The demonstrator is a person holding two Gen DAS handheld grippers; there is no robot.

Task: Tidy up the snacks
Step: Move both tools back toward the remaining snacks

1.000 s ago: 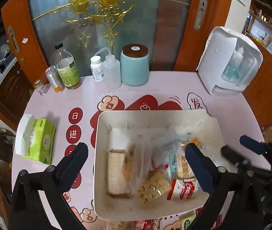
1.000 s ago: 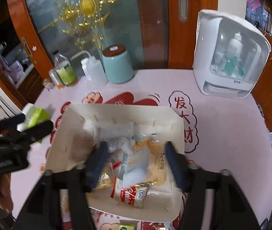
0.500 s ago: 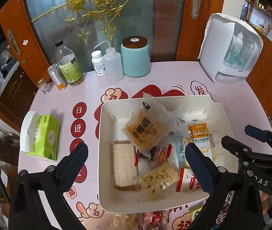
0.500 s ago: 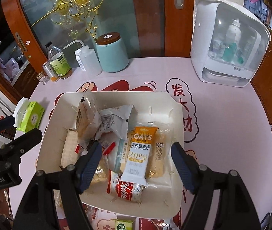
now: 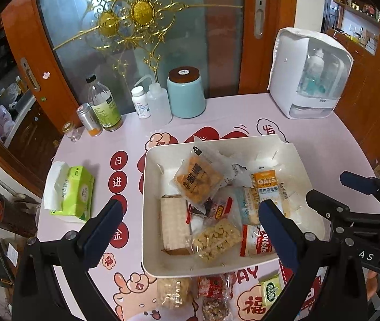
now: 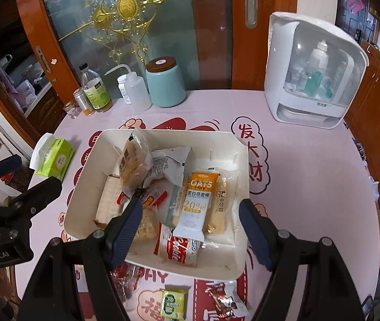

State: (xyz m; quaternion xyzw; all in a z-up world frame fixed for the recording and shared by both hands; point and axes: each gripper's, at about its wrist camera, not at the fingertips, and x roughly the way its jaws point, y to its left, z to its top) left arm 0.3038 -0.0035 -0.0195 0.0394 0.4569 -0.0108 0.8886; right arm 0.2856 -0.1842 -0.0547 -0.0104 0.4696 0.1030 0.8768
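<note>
Pink tablecloth (image 5: 216, 123) bears white bin (image 5: 147, 214) holding snack packets (image 6: 196, 203).

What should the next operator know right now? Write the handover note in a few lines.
Left tongs: open, empty, above the near left part of the white bin.
Right tongs: open, empty, over the bin's near side.
Done: the bin holds a pile of packets, including the OATS bar, a cookie pack and an orange cracker pack.
Left: loose snacks lie on the table in front of the bin: a small green packet, a red wrapped candy, a red packet and a clear pale packet. Packets inside lie overlapped, not sorted.
</note>
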